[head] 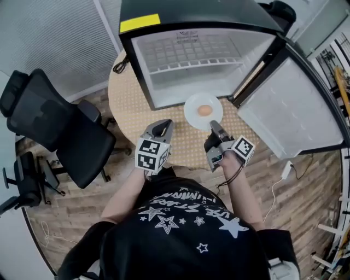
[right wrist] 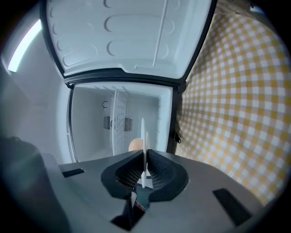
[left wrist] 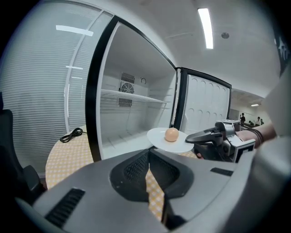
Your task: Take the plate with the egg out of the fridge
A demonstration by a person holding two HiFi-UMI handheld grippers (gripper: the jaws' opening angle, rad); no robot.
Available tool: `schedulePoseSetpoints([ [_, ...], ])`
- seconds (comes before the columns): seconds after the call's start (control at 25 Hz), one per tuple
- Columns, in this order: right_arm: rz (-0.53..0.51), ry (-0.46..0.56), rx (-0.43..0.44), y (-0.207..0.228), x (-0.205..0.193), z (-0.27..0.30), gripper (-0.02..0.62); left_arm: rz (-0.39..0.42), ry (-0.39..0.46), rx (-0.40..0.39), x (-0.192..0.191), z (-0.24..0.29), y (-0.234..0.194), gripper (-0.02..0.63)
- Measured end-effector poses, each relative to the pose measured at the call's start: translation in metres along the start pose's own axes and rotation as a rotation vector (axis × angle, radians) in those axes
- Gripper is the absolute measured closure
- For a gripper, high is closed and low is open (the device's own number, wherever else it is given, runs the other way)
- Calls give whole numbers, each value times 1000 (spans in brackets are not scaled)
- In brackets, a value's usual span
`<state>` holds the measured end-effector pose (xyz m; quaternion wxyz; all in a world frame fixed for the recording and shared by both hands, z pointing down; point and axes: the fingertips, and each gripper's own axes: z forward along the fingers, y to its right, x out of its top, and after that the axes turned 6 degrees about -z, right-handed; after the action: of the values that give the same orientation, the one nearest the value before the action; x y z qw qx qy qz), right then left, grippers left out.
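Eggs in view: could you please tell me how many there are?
1. The egg sits on the white plate, which the right gripper holds by its rim in front of the open fridge.

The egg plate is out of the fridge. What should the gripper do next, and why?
Probably lower the plate gently onto the checked table, keeping it level. The right gripper pinches only its rim, so it hangs in the air in front of the open fridge, and the loose egg could roll off.
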<state>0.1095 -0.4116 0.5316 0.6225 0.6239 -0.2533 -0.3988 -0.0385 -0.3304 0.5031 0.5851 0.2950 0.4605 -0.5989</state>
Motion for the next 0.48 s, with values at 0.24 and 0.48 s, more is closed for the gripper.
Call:
schedulePoseSetpoints([
  [0.24, 14, -10, 11, -4, -14, -42, 557, -19, 26, 41, -10, -32, 19, 597],
  [0.48, -5, -42, 12, 8, -32, -86, 557, -2, 32, 52, -24, -63, 51, 597],
])
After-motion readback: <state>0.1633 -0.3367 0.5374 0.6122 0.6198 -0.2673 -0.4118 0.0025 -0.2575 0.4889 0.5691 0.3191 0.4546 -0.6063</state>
